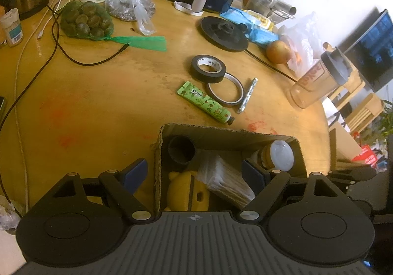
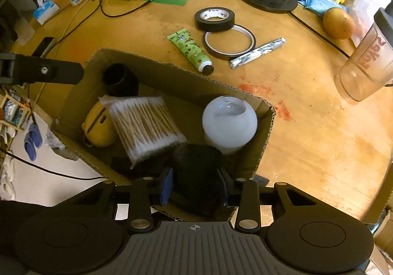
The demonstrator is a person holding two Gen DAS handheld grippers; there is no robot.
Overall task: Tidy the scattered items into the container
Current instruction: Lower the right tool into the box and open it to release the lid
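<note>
You are holding a dark rounded object [image 2: 196,171] between the pads of your right gripper [image 2: 195,189], clamped on both sides and hanging over the near end of the cardboard box [image 2: 265,127]; what it is the blur is not letting me tell. Your left gripper [image 1: 195,171] is spread wide with nothing in it, straddling the box's left wall. The box is already carrying a pack of cotton swabs [image 2: 145,125], a yellow toy [image 2: 98,127], a black cup [image 2: 120,79] and a white-lidded jar [image 2: 229,122]. To place this well, you are wanting the bare patch of floor at about 6 o'clock from the jar, so be lowering straight down rather than swinging toward 12, where the jar sits just beside your load. Be releasing only once it looks seated, or it may roll onto the swabs. Beyond the box at 12 o'clock, the green tube [image 2: 190,50], black tape roll [image 2: 214,19], thin tape ring [image 2: 229,40] and wrapped stick [image 2: 258,52] are waiting on the table [image 2: 319,127].
</note>
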